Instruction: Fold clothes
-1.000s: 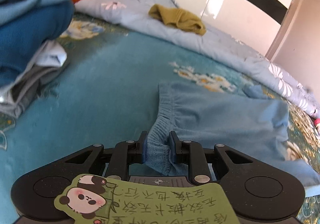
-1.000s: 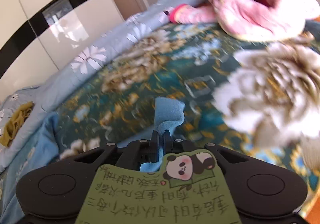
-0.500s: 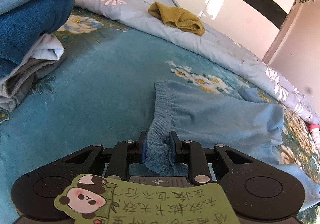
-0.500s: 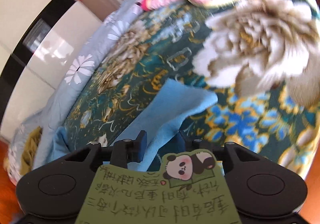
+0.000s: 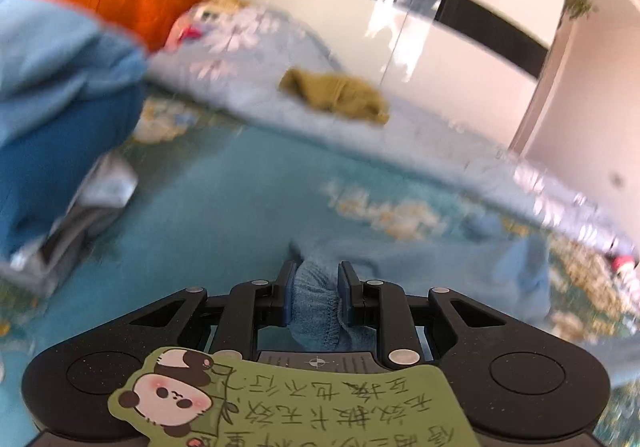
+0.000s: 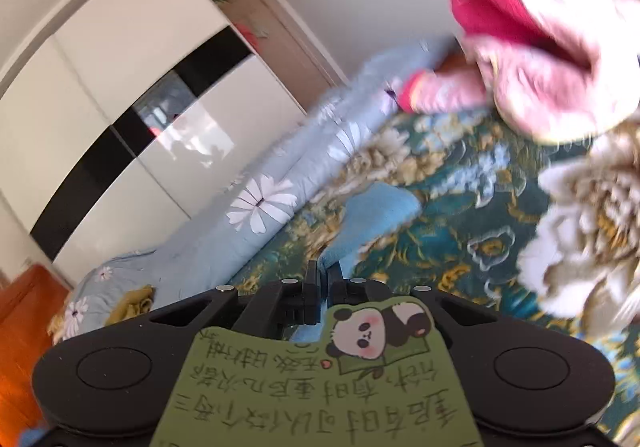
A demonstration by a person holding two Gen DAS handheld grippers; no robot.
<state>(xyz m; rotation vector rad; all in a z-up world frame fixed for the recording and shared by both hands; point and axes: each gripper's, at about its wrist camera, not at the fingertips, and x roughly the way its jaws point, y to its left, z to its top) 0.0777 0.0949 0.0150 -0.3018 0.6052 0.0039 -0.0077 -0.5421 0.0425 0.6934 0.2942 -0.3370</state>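
Light blue trousers lie across the teal flowered blanket. My left gripper is shut on their gathered elastic waistband, which bunches between the fingers. My right gripper is shut on the thin end of the same light blue garment, which stretches up and away from the fingers over the dark green flowered blanket. Both views are motion-blurred.
A pile of blue, dark blue and grey clothes sits at the left. An olive garment lies on the pale flowered quilt. A pink and red garment lies at the right. White wardrobe doors stand behind.
The right gripper has closed again on the light blue cloth and its view has swung up. The left gripper keeps its hold on the waistband while its view tilts upward, blurred.
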